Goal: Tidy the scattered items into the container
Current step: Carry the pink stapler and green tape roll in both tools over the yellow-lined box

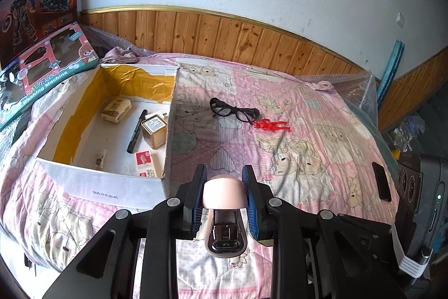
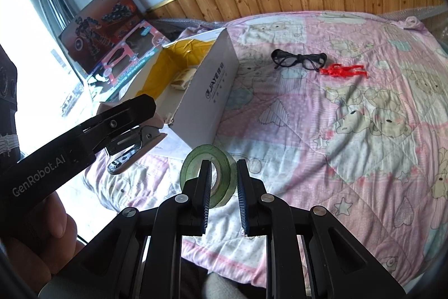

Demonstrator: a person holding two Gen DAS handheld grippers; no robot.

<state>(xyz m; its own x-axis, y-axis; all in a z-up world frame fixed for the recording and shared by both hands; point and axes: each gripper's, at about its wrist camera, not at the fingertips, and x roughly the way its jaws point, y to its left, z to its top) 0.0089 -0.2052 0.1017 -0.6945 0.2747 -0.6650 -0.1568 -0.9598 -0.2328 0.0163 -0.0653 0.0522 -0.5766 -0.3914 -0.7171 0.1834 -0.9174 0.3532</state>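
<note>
Both sets of jaws are pinching something: the left gripper (image 1: 224,187) is pressed onto a pink stapler (image 1: 224,215), and the right gripper (image 2: 223,184) clamps one wall of a tape roll (image 2: 207,175), one finger through its hole, one outside.

The stapler hangs in the air just short of the box (image 1: 100,181), near its front right corner (the right wrist view shows it clear of the quilt (image 2: 336,131)). To finish the step well, I would carry it up and over the near wall before lowering, then let go low over the bare floor so it does not land on what already lies there. The tape can follow by the same route; its grip looks thin, so a slow swing seems wise.

Inside the box: a pale packet (image 1: 116,109), a black marker (image 1: 137,131), a gold tin (image 1: 154,131), a red-and-white carton (image 1: 145,163) and a small wrapped bit (image 1: 100,157). Yellow lining covers the far walls.

Still loose on the quilt, well apart from the box: glasses (image 1: 233,109) and, touching them, a red plastic piece (image 1: 270,125).
</note>
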